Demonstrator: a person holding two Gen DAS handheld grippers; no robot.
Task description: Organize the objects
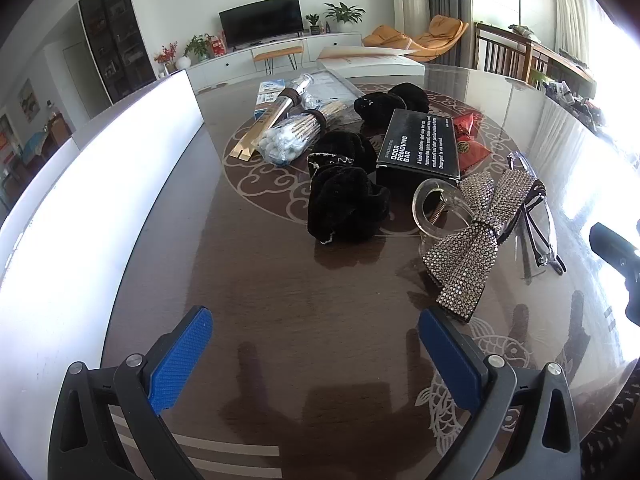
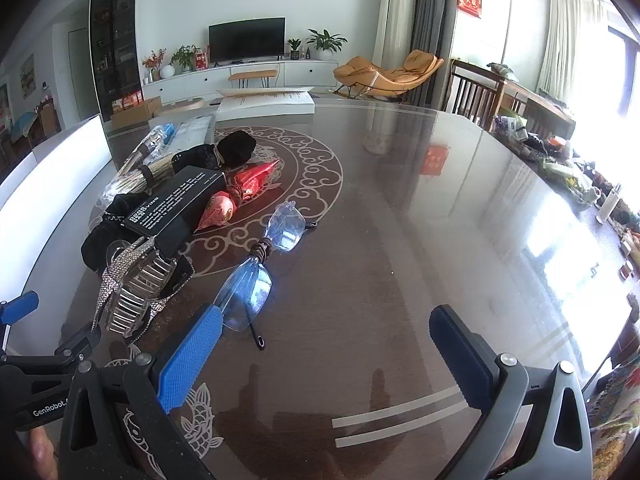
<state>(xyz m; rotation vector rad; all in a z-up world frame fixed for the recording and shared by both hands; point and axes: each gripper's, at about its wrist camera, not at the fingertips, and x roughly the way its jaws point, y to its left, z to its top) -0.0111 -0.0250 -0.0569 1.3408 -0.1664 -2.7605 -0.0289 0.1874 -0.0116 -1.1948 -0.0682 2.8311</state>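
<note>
Glossy dark wood forms the table (image 1: 280,300), inlaid with pale cloud scrolls. Clustered near its middle lie 2 black velvet scrunchies (image 1: 346,204), a black box (image 1: 418,146), a clear hair claw (image 1: 438,210), a rhinestone bow (image 1: 466,246) and rimless glasses (image 2: 260,268). Both the left gripper (image 1: 316,356) and right gripper (image 2: 326,354) hover over bare wood, jaws spread wide, holding nothing.
</note>
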